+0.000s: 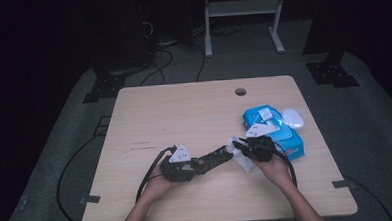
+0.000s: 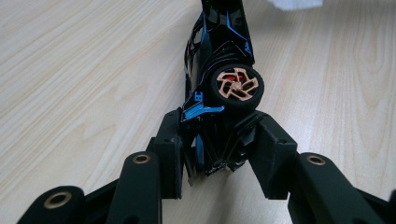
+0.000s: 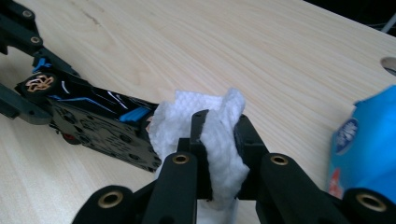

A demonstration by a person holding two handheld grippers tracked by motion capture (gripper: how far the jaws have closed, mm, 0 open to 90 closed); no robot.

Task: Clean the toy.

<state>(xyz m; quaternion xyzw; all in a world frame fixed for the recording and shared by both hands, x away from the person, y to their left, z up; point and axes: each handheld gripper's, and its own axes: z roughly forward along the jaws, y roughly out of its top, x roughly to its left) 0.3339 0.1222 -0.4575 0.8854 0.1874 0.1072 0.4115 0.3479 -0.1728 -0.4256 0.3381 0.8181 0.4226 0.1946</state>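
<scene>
A black toy car with blue trim and copper wheels lies tipped on its side across the table's middle. My left gripper is shut on the car's rear end, one wheel just above the pads. My right gripper is shut on a bunched white wipe, and the wipe touches the front end of the car. In the high view the left gripper is at the car's left end, while the right gripper holds the wipe at its right end.
A blue pack of wipes lies right of the right gripper, a white lid-like piece beside it. The wooden table has a cable hole near its far edge. Cables trail from both grippers toward the front edge.
</scene>
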